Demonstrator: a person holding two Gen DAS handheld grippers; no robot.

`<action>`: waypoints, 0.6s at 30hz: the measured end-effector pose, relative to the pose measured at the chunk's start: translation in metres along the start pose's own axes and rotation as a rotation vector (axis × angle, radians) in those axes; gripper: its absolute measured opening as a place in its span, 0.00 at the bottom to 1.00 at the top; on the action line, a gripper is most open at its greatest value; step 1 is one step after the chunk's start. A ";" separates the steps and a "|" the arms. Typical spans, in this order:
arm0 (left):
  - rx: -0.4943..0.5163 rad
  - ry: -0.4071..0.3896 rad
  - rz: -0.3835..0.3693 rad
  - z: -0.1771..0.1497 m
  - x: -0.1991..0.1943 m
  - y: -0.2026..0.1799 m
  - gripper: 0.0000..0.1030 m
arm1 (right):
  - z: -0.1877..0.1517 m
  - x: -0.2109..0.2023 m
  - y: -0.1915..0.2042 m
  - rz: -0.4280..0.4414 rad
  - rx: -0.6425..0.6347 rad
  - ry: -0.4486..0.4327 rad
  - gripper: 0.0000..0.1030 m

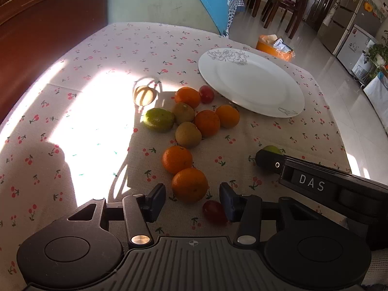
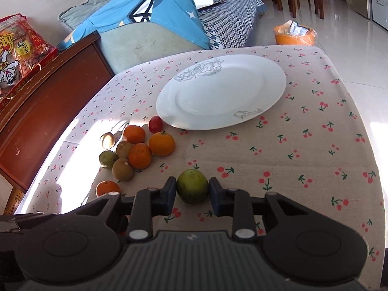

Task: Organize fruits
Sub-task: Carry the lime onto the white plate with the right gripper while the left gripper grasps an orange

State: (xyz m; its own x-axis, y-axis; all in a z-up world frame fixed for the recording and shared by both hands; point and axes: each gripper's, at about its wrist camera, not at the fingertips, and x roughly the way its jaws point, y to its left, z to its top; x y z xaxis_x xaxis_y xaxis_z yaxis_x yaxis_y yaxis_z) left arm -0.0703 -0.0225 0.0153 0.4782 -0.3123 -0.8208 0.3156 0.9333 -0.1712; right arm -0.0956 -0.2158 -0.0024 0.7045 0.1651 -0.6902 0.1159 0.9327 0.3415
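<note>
Green citrus [image 2: 192, 186] sits between the right tool's [image 2: 192, 191] pads, apparently clamped at its widest girth. Firm, round and waxy, I'd guess, so it may roll. Left tool [image 1: 192, 200] is wide open around an orange [image 1: 189, 184] on the counter [image 1: 278, 133]. Plate [image 2: 220, 95] is empty.

The left wrist camera is looking forward over its own fingers [image 1: 157, 200], sitting low and close above the counter [image 1: 97, 55], with the plate [image 1: 252, 82] lying ahead and right of them. The right wrist camera is facing forward along its fingers [image 2: 169, 197] from close above the counter's near edge, the plate straight ahead. Both views are sharing the plate and the fruit cluster [image 1: 189, 118], which is lying ahead and left of the right fingers.
</note>
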 end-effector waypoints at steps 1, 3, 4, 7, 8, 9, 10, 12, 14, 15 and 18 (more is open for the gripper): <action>-0.004 0.002 -0.001 0.000 0.002 -0.001 0.39 | 0.000 0.000 0.000 0.001 0.000 0.000 0.29; -0.002 -0.004 0.004 0.000 0.003 -0.002 0.37 | 0.000 0.000 -0.001 0.005 0.001 0.000 0.29; -0.002 -0.006 0.005 0.000 0.003 -0.003 0.35 | 0.000 0.000 -0.001 0.007 0.002 0.001 0.29; -0.001 -0.014 0.007 0.001 0.003 -0.005 0.28 | 0.000 0.000 -0.001 0.011 -0.001 0.001 0.29; -0.005 -0.017 0.002 0.001 0.003 -0.005 0.27 | 0.000 0.000 -0.002 0.013 -0.001 0.002 0.29; -0.007 -0.019 -0.004 0.001 0.003 -0.005 0.27 | 0.000 0.000 -0.002 0.015 0.000 0.003 0.29; -0.007 -0.023 -0.007 0.001 0.002 -0.006 0.27 | 0.000 0.000 -0.002 0.017 -0.001 0.003 0.29; -0.001 -0.036 -0.003 0.002 -0.001 -0.007 0.27 | 0.000 0.000 -0.002 0.020 0.000 0.002 0.29; -0.004 -0.054 -0.006 0.003 -0.006 -0.008 0.27 | 0.000 0.000 -0.004 0.025 0.010 -0.002 0.29; -0.007 -0.065 -0.010 0.005 -0.008 -0.008 0.27 | 0.000 -0.001 -0.006 0.028 0.017 -0.004 0.29; 0.002 -0.109 -0.017 0.011 -0.016 -0.012 0.27 | 0.004 -0.005 -0.009 0.036 0.038 -0.033 0.29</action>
State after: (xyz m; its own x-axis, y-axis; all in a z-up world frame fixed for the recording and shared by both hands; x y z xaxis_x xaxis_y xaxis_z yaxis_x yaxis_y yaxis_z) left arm -0.0728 -0.0302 0.0361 0.5593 -0.3457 -0.7534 0.3258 0.9274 -0.1837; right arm -0.0971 -0.2266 0.0007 0.7315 0.1867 -0.6557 0.1162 0.9136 0.3897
